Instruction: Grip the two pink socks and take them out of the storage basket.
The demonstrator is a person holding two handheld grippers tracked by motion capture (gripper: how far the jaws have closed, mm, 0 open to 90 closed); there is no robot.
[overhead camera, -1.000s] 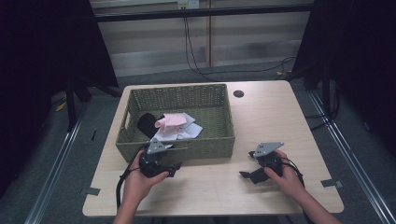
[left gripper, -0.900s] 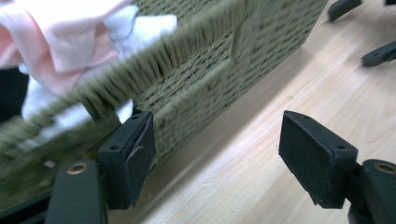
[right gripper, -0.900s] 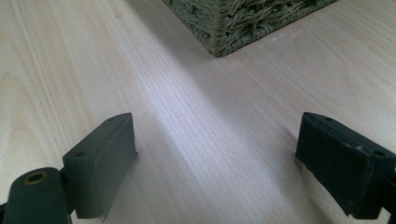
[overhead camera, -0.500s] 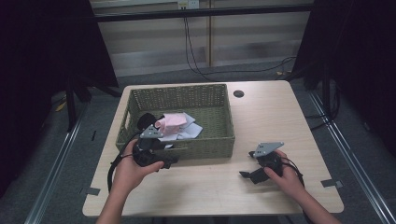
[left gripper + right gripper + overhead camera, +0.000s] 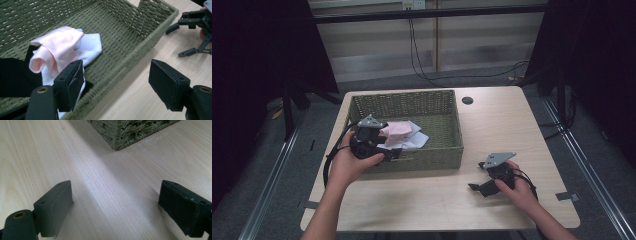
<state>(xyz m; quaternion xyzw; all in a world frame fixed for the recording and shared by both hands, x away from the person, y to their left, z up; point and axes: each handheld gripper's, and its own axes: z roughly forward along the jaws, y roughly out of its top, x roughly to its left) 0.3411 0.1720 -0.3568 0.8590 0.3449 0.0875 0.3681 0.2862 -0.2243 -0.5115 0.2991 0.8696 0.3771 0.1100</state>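
**A:** While the left gripper [image 5: 384, 150] hangs over the basket's [image 5: 427, 156] near-left rim, where's the pink cloth [image 5: 58, 47] relative to its jaws?

**B:** Ahead and to the left jaw's side. In the left gripper view that jaw sits inside the basket, just beside the white cloth [image 5: 91, 46] under the pink one; the other jaw is out over the table [image 5: 422, 200]. So the jaws straddle the wicker wall, spread wide, nothing held.

**A:** Long axis of the pink piece?

**B:** Looks like it runs diagonally away from the jaws, rolled end nearest. Hard to be sure, it's crumpled. Black cloth [image 5: 15, 75] lies further left, touching the pile.

**A:** Right gripper [image 5: 479, 185]?

**B:** Resting on the table, well apart from the basket's near-right corner. Jaws wide apart, empty. Left is clearly nearer; it needs to shift inward past the rim.
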